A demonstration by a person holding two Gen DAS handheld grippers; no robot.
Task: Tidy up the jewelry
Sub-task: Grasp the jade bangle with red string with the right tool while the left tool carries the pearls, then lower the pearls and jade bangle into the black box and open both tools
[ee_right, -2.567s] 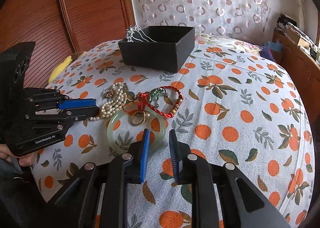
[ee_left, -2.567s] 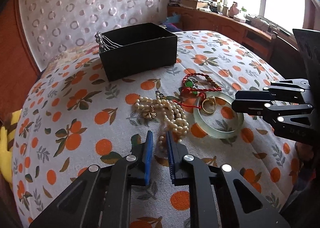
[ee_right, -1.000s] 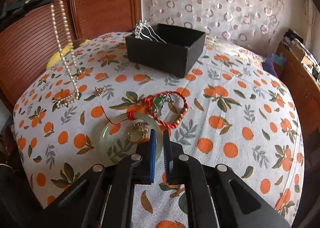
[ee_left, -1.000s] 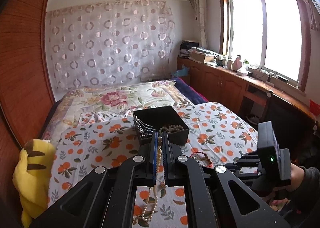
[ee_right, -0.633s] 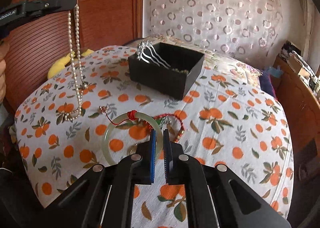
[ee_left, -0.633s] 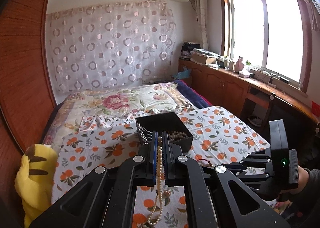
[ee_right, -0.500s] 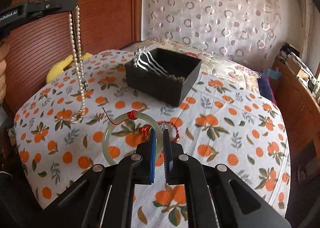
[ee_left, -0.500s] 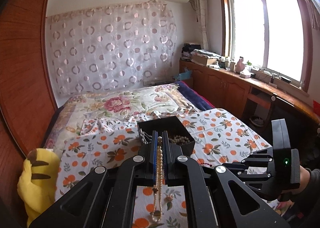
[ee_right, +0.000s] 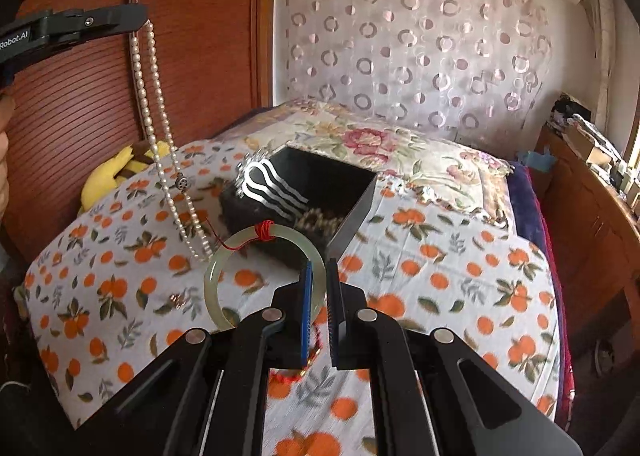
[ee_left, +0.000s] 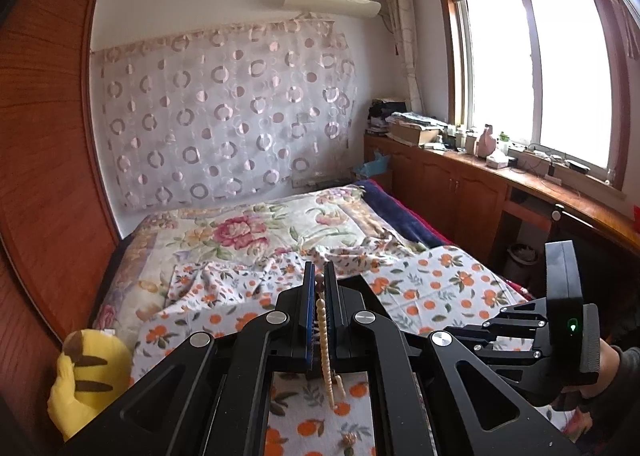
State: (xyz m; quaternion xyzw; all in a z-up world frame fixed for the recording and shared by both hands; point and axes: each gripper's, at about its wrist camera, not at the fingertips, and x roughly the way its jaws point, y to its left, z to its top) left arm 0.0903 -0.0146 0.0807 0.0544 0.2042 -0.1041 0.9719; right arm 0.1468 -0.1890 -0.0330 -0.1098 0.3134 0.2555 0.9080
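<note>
Fingers first: both pairs are clamped tight, and each has something in it. Between the blue pads of the left gripper (ee_left: 319, 284) runs a pearl necklace (ee_right: 160, 127), pinched near one end, its doubled strand hanging straight down beneath the fingertips and its lowest beads, seen from the right wrist, just about level with the orange-print cloth (ee_right: 440, 276). Over on the right gripper (ee_right: 319, 276), the pads are closed on the rim of a pale green bangle (ee_right: 214, 276), and the ring stands out to the left of those fingers with a knot of red thread (ee_right: 265, 228) at its far edge. Just ahead of the right fingertips, beyond the bangle, sits the black box (ee_right: 356, 215), open-topped, with a silver hair fork (ee_right: 272, 185) leaning over its near corner and what looks like beads already inside. So the job now, I'd say, is two drops into that box, and the trick is order and height. The necklace wants carrying over until its tail hangs clear above the opening, then lowering so the beads coil in before the pads let go; release too high and the strand may whip over the wall. The bangle looks hard and brittle, so it wants setting low inside, clear of the hair fork, not dropped. Below the right fingers a red bracelet (ee_right: 286, 376) lies on the cloth, waiting its turn.
</note>
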